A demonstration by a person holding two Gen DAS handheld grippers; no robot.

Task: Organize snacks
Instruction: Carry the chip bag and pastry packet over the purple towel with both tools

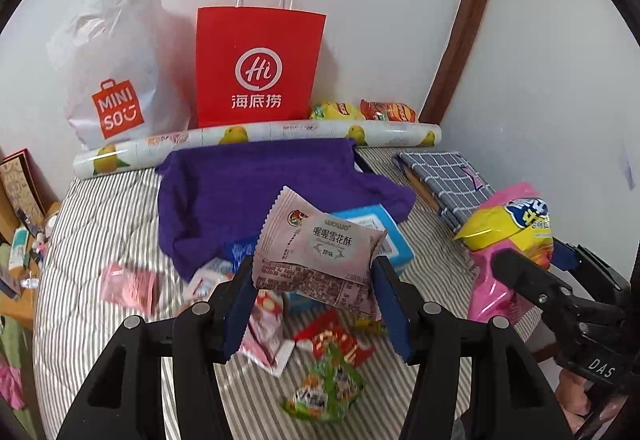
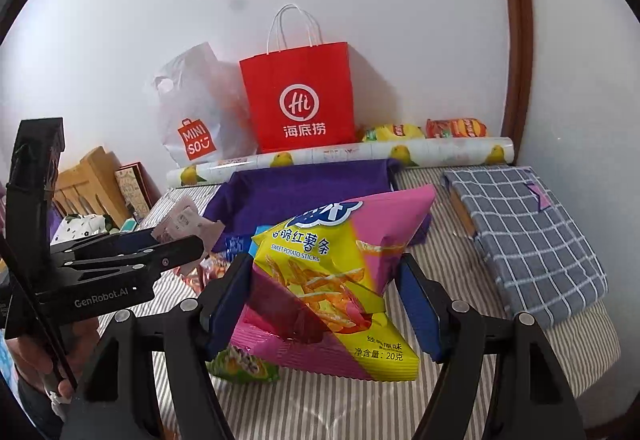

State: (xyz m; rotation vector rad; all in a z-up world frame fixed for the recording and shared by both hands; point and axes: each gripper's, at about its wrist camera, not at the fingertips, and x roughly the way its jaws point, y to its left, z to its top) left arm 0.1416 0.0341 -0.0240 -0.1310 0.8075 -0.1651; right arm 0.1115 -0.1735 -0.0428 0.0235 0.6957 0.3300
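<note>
Pink and pale, the snowflake crisp packet point(image 1: 320, 260) is clamped between the blue fingers point(image 1: 240, 304) of the left gripper point(image 1: 316, 304), which holds it in the air above the striped bed point(image 1: 100, 216). The right gripper point(image 2: 324, 304) has its fingers point(image 2: 418, 308) closed on the sweet potato sticks bag point(image 2: 340, 272), a yellow and pink bag, also lifted above the bed; in the left view this bag shows at the right side, held well apart from the pink packet.

Under the left gripper, several small snacks lie loose on the bed: a green packet point(image 1: 324, 392), a red packet point(image 1: 340, 344) and a pink wrapper point(image 1: 128, 286). Just behind them is a blue box point(image 1: 388, 240), partly under a purple cloth point(image 1: 260, 184).

At the far edge of the bed a roll of lemon-print paper point(image 1: 256, 140) lies across. Behind it, against the white wall, stand a red paper bag point(image 1: 260, 64) and a white Miniso bag point(image 1: 120, 68), touching each other. To the right of the red bag are a yellow chip bag point(image 1: 336, 111) and a red chip bag point(image 1: 388, 110). A grey checked cloth point(image 2: 528, 232) lies on the right part of the bed.
</note>
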